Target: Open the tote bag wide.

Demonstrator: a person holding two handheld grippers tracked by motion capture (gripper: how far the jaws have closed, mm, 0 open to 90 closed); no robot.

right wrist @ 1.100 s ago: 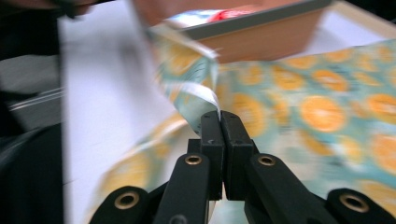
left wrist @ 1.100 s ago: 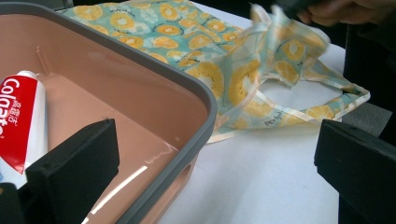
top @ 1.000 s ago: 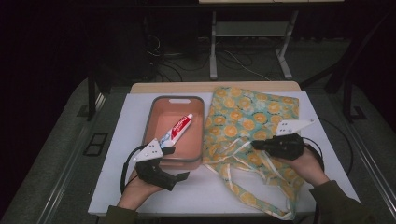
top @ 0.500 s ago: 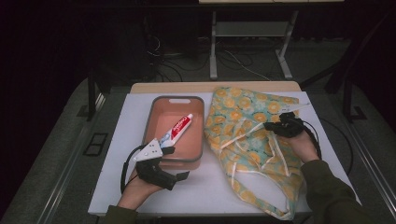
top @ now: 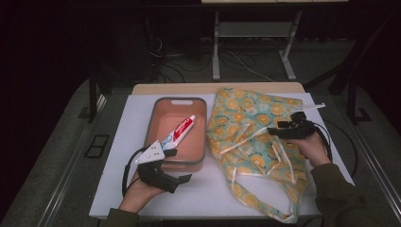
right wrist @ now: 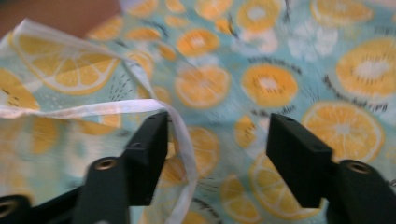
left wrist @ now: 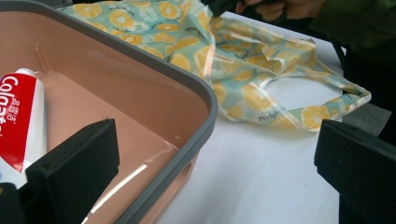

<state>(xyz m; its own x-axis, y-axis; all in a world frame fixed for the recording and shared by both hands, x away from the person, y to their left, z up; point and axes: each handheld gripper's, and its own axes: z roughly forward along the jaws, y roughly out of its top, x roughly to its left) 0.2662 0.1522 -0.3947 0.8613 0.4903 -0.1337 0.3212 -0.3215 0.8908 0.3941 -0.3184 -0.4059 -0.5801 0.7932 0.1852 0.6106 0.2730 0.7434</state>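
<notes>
We're at the bag-opening stage, by the look of it. Our right gripper [top: 276, 131] hovers over the middle of the teal fabric tote bag printed with orange slices [top: 250, 142], which lies flat on the white table top [top: 123, 142] just right of the salmon-pink plastic bin with the grey rim [top: 201, 130]. In the right gripper view the jaws stand well apart with a pale fabric strap [right wrist: 140, 108] draped across the left one; nothing is pinched yet. Next move, we reckon, is to close on that strap or the top layer of cloth and lift it so the mouth gapes.

Our left gripper [top: 177, 165] waits at the near end of the bin, jaws wide apart and empty. The red and white toothpaste tube [top: 179, 131] lies diagonally on the bin floor, just ahead of it, so that's probably what goes in the bag once it's open.

Room-wise: the bag's left edge sits close beside the bin wall, so a lift should go up rather than sideways. The bag's loop handles [left wrist: 322, 100] trail toward the table's near edge and could snag a sleeve. There's bare white surface near the left hand and at the front, plenty for the left gripper to swing round.
</notes>
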